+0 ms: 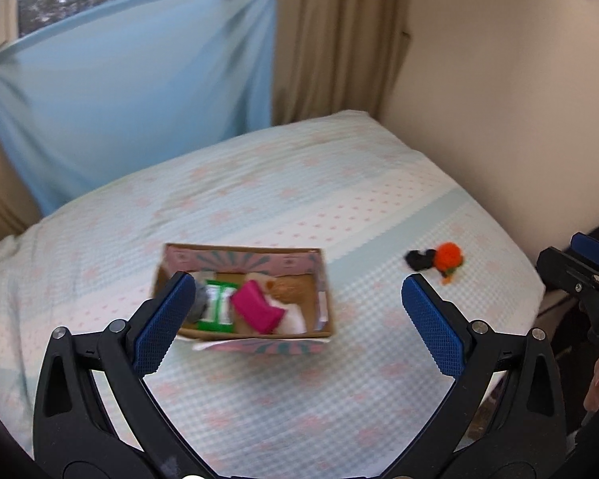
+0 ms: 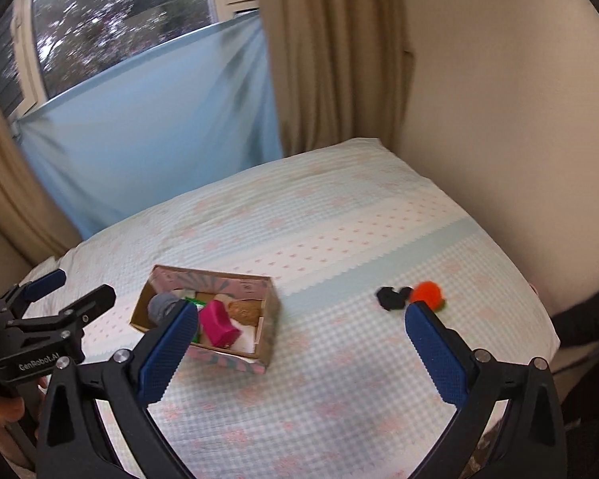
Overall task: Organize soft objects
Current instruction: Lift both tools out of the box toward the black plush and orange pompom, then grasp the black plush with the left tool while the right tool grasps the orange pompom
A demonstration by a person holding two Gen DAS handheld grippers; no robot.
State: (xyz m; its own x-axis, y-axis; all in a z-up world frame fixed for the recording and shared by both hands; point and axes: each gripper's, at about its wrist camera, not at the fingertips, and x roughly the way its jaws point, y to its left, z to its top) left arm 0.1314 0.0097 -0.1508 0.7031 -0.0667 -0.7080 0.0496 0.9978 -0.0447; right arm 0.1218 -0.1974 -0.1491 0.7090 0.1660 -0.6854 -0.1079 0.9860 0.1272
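A patterned cardboard box (image 1: pixel 319 279) (image 2: pixel 273 319) sits on the bed and holds a magenta pouch (image 1: pixel 257 307) (image 2: pixel 218 323), a green-and-white pack (image 1: pixel 218 303), a grey soft item (image 2: pixel 161 306) and an orange-brown plush (image 1: pixel 289 289) (image 2: pixel 245 309). An orange pom-pom toy (image 1: pixel 449 257) (image 2: pixel 428 291) and a black soft piece (image 1: pixel 419 259) (image 2: pixel 391 297) lie on the bed to the box's right. My left gripper (image 1: pixel 295 311) is open and empty above the bed, in front of the box. My right gripper (image 2: pixel 299 337) is open and empty, between the box and the orange toy.
The bed (image 1: pixel 299 391) (image 2: pixel 319 219) has a pale checked cover with pink flowers. A beige wall (image 1: pixel 499 99) borders its right side, beige curtains (image 1: pixel 331 40) and a light blue cloth (image 1: pixel 139 99) stand behind. The bed's edge drops off at right.
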